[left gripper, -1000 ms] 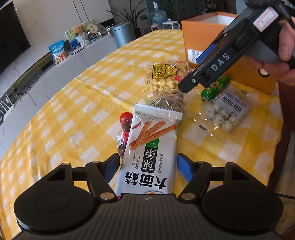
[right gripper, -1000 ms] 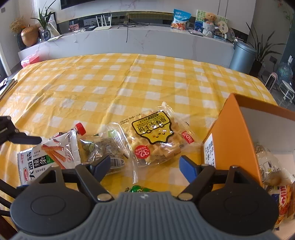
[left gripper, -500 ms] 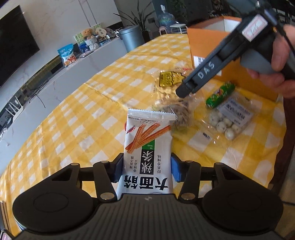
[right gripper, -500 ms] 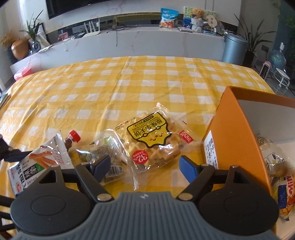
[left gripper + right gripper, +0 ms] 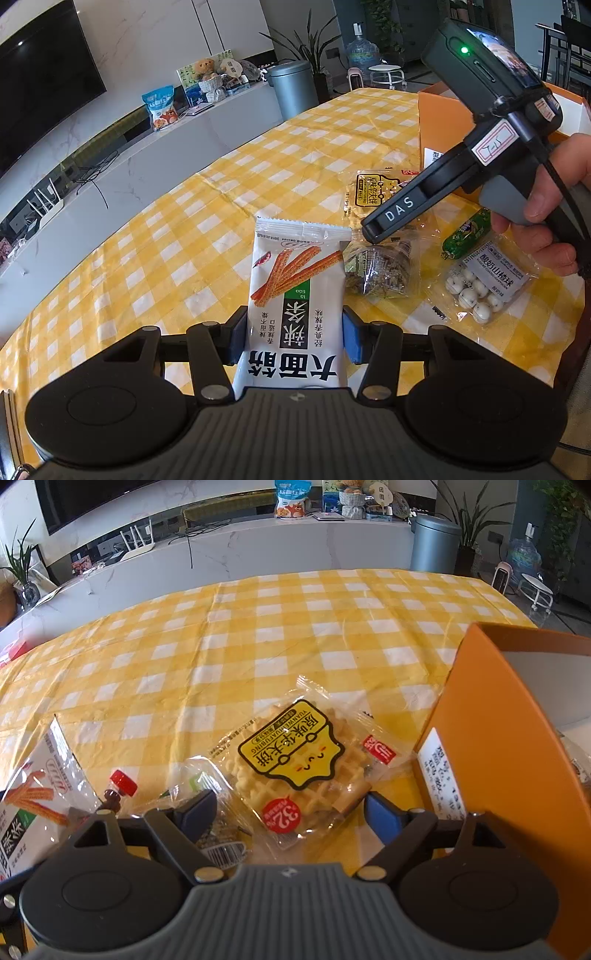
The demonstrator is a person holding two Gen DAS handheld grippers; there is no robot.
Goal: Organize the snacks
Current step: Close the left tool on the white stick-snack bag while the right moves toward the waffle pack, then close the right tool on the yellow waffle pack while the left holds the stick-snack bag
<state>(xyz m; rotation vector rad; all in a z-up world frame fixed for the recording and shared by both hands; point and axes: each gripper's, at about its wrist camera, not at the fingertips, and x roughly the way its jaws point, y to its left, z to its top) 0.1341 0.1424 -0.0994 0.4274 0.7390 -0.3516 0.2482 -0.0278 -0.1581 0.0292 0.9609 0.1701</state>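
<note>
My left gripper point(image 5: 293, 338) is shut on a white spicy-strip snack packet point(image 5: 295, 295) and holds it above the yellow checked table point(image 5: 184, 221); the packet also shows in the right wrist view point(image 5: 33, 805). My right gripper point(image 5: 290, 812) is open, low over a clear waffle packet point(image 5: 295, 760), with its fingers on either side of the packet's near end. The orange box point(image 5: 491, 738) stands at the right with snacks inside. A dark snack packet point(image 5: 380, 269), a green sausage point(image 5: 467, 232) and a bag of white balls point(image 5: 480, 284) lie on the table.
A small red-capped bottle point(image 5: 120, 786) lies left of the waffle packet. The right gripper's body point(image 5: 461, 162) and the hand holding it hang over the snacks in the left wrist view. A grey bin point(image 5: 434, 542) and a white counter point(image 5: 258, 550) stand beyond the table.
My left gripper closed on the white snack packet and lifted it off the table. My right gripper moved lower and closer over the waffle packet, still open.
</note>
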